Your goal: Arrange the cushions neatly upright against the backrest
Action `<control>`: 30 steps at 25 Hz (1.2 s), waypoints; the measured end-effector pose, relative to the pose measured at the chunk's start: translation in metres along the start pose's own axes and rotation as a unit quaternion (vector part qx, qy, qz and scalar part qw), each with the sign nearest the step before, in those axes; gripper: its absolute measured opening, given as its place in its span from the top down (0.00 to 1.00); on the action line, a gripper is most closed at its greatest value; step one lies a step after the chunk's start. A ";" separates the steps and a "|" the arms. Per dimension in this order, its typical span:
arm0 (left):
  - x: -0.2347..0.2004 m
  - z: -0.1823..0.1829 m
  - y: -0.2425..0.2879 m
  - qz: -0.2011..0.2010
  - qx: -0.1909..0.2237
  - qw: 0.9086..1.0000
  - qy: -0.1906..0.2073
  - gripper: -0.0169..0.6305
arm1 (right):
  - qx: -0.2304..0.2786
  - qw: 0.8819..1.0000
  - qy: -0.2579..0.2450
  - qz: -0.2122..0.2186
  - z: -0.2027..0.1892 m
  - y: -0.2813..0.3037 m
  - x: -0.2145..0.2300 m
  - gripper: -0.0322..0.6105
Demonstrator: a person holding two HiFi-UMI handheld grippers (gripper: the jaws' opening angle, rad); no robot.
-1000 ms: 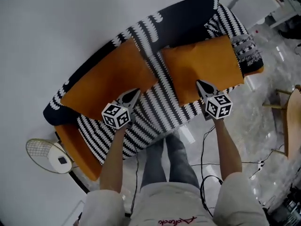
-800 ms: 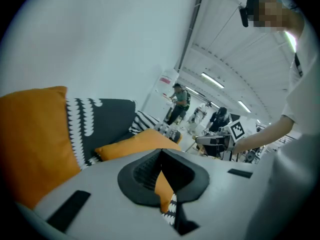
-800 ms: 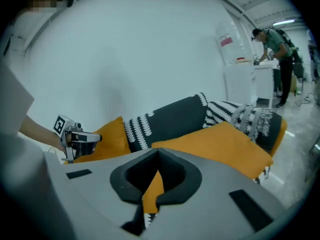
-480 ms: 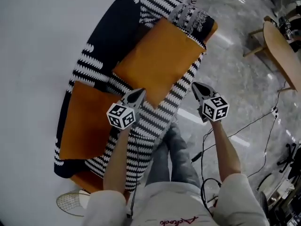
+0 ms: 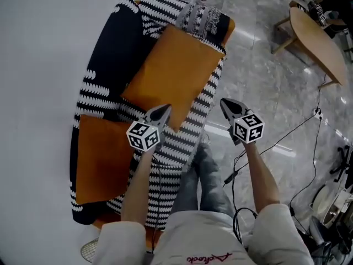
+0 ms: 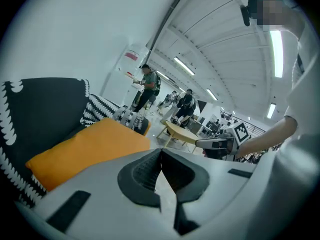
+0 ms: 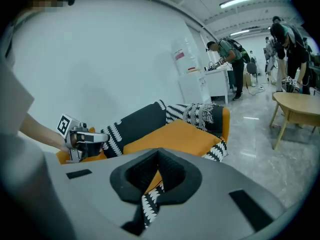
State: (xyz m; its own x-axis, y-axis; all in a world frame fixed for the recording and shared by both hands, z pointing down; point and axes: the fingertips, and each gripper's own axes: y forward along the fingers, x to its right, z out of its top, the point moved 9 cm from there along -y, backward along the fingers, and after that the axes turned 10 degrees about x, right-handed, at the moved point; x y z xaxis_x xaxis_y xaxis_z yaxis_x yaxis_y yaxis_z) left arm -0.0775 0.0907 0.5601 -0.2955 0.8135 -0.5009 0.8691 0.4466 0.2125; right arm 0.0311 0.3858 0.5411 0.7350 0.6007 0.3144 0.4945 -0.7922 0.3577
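One cushion [image 5: 171,65] is leaning upper centre, a second cushion [image 5: 102,156] lower left, both against the black backrest [image 5: 107,51]. The left gripper [image 5: 163,110] and right gripper [image 5: 224,102] are hovering clear, jaws closed and empty, likely checking.

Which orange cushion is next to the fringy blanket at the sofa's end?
The upper orange cushion in the head view: its top edge reaches the fringed blanket. The other orange cushion lies at the opposite end of the sofa, away from it.
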 end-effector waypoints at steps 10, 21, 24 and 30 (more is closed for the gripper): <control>-0.019 0.021 0.007 0.015 0.010 1.000 -0.007 0.93 | -0.006 1.000 -0.012 0.011 0.032 0.027 0.004 0.91; -0.072 0.067 0.057 0.074 0.016 0.997 -0.030 0.93 | -0.038 0.998 -0.001 0.041 0.070 0.111 0.063 0.91; -0.077 0.084 0.065 0.098 0.011 0.994 -0.040 0.93 | -0.041 0.998 0.004 0.053 0.094 0.132 0.074 0.91; -0.108 0.104 0.106 0.115 0.000 0.992 -0.056 0.93 | -0.040 0.997 0.007 0.064 0.129 0.189 0.111 0.91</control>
State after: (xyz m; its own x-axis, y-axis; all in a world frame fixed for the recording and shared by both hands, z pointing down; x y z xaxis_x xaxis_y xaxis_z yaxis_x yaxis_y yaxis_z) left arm 0.0879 0.0119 0.5494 -0.0433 0.8472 -0.5295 0.9086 0.2537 0.3317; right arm 0.2664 0.2887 0.5299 0.7833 0.4967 0.3737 0.3576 -0.8518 0.3828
